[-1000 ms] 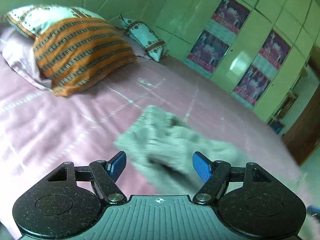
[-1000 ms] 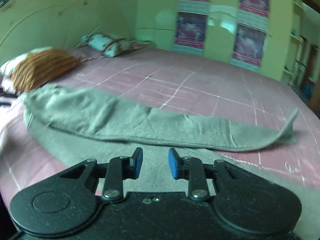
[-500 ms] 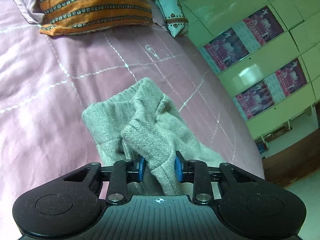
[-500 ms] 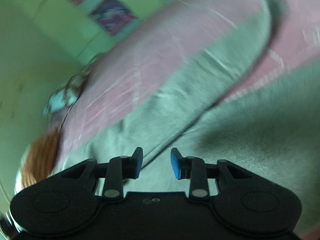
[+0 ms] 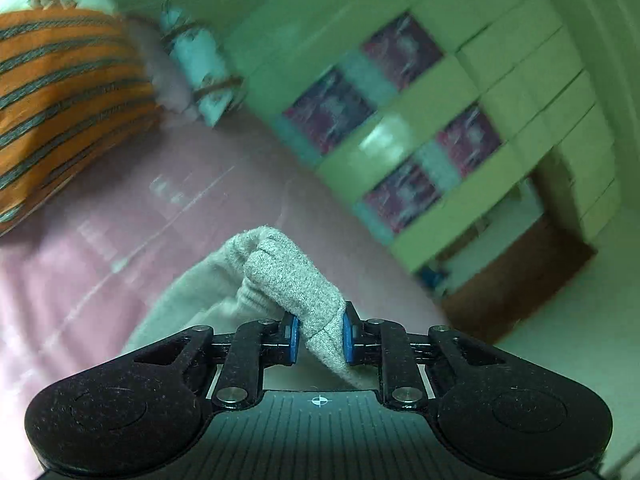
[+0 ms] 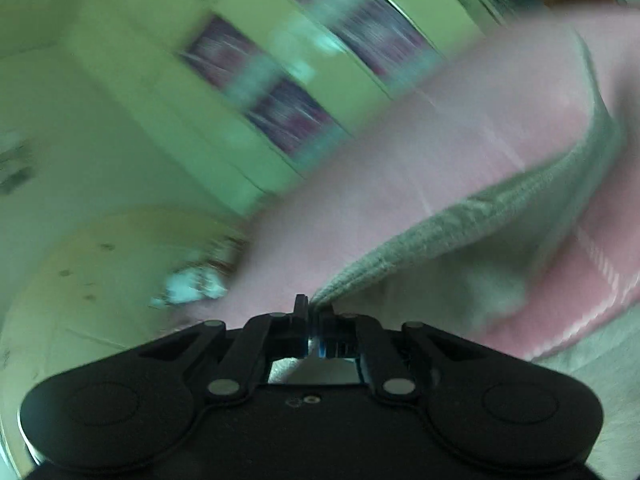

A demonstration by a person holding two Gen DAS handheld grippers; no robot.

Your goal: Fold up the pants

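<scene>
Left gripper (image 5: 319, 334) clamped on a bunched fold of the grey knit pants (image 5: 288, 280), low centre of the left wrist view, blue pads (image 5: 295, 334) pressed against the cloth on both sides. More grey cloth trailing down left onto the pink bedsheet (image 5: 80, 280). Orange striped pillow (image 5: 60, 96) at upper left, green wardrobe (image 5: 440, 92) with posters at upper right, blurred. Right gripper (image 6: 314, 312) pinched nearly closed on a ribbed edge of the pants (image 6: 460, 224), stretched from lower centre toward the right edge of that frame, above the pink bedsheet (image 6: 400, 168).
</scene>
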